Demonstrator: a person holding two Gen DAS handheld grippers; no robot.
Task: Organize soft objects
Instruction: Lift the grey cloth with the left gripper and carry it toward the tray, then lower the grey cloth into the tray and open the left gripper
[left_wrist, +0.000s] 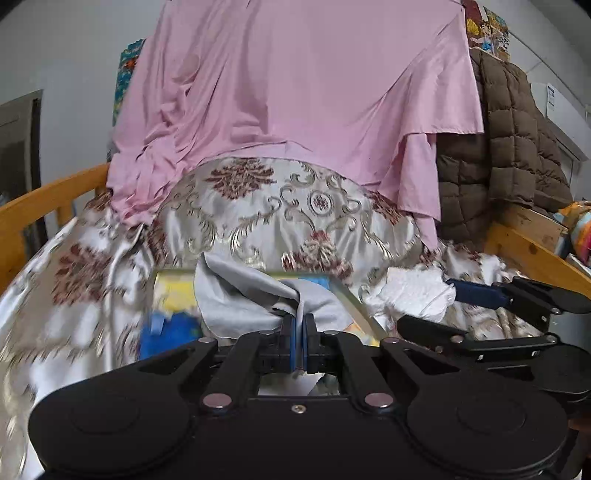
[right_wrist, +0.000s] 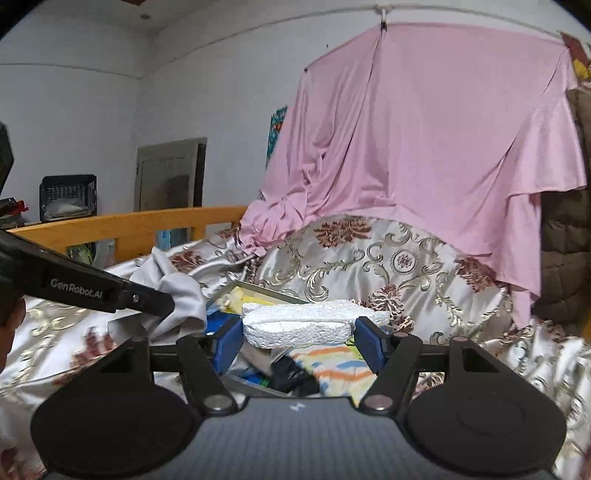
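Over the bed, your left tongs (left_wrist: 300, 325) pinch the grey cloth (left_wrist: 236, 295) while your right tongs (right_wrist: 299, 341) clamp the white foam piece (right_wrist: 310, 321) crosswise, just right.

Glossy satin bedspread (left_wrist: 258, 221), matt pink sheet (left_wrist: 295, 92), rough white foam block (right_wrist: 306, 325).

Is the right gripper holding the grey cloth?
No, the right gripper has its jaws closed on a white foam-like block, while the grey cloth is pinched by the left gripper.
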